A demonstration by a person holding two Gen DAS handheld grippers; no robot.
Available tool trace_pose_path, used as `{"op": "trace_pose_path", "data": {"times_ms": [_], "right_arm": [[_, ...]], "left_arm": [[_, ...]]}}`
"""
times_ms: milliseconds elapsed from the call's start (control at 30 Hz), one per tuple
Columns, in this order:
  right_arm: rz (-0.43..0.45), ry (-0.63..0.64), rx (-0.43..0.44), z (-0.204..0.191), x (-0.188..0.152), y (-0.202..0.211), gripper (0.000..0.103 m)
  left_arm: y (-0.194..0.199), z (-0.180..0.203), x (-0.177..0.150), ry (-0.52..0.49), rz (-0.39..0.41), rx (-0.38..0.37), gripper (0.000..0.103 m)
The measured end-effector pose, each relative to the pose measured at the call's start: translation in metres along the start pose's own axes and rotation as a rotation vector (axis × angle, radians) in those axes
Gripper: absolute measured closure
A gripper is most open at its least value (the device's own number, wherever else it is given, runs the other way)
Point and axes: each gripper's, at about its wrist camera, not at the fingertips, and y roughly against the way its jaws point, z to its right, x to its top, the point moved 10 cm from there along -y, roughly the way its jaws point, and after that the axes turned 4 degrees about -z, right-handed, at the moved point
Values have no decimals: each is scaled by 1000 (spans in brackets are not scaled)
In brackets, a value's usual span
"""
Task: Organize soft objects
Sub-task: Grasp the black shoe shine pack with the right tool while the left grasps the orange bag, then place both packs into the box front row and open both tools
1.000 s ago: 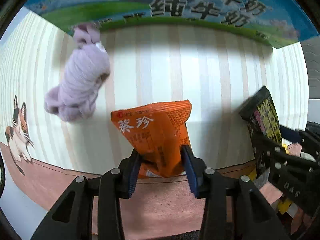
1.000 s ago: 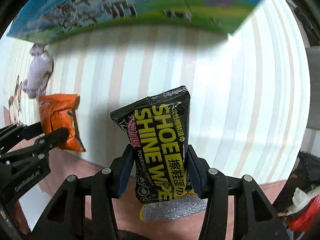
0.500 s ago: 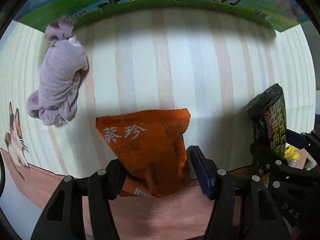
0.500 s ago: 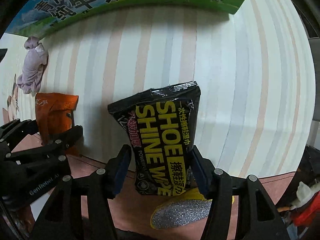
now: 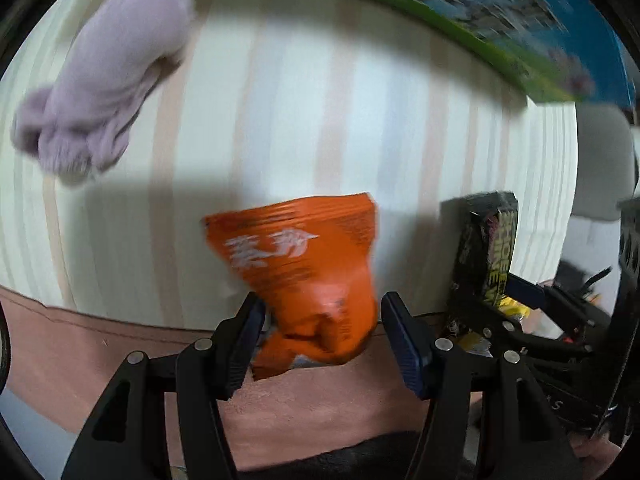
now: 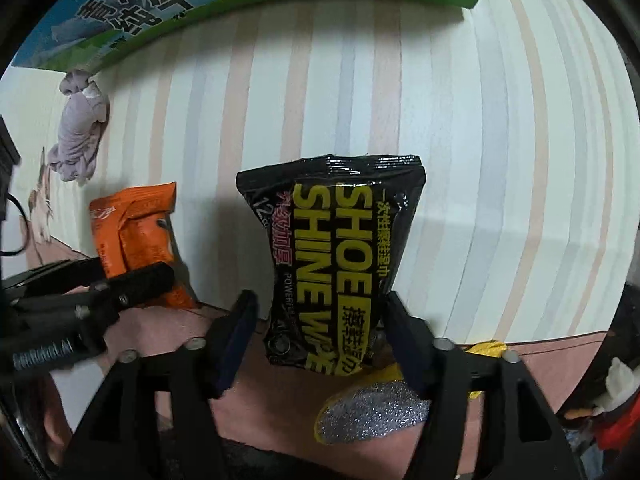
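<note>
An orange snack packet (image 5: 304, 276) lies on the striped mat between the fingers of my left gripper (image 5: 322, 320), whose jaws stand open with gaps on both sides. It also shows in the right wrist view (image 6: 132, 232). A black "Shoe Shine Wipe" pack (image 6: 340, 264) lies between the open fingers of my right gripper (image 6: 320, 320); it shows at the right in the left wrist view (image 5: 486, 248). A rolled lilac cloth (image 5: 108, 76) lies on the mat at the far left, apart from both grippers; the right wrist view shows it too (image 6: 80, 136).
A green and blue milk carton box (image 6: 200, 4) borders the far edge of the striped mat (image 6: 480, 160). A yellow sponge with silver scouring face (image 6: 368, 416) lies on the pink surface (image 5: 120, 352) near my right gripper. Clutter sits at the far right (image 6: 612, 400).
Both grippers opened and let go of their packs, which now rest on the mat. The left wrist view has swung, and its image is blurred.
</note>
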Motion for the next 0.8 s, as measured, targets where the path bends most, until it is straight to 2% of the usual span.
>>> {"op": "trace_pose_path", "data": {"times_ms": [67,167,300,367,433,467,567,700,800], "right_arm": [[12,5,5,-2,0,1,30],[21,4,4,-6,1,2,30],[30,16,-27,-11,6,6,30],[34,13,-43,-12,6,2,30],[38,14,-71,-12,6,-2,30],[41,16,-85,-11,9,-3,32],[71,44,-144,-13,9,-1,54],[71,34,-111,-22,3,4,57],[95,31,-41,-30,2,30,57]], "left_arm": [[0,-1,-3,7,-4,-10,45],[-3,4,-3,-7,-15,50,44],[-7,11,1,-35,29,151,44],[-7,15,1,-42,54,207,50],[-9,17,1,-48,63,230,51],[-10,20,-1,-46,67,231,52],[-11,28,-3,-52,85,255,57],[5,45,-1,-76,114,270,61],[25,63,-8,-88,149,235,64]]}}
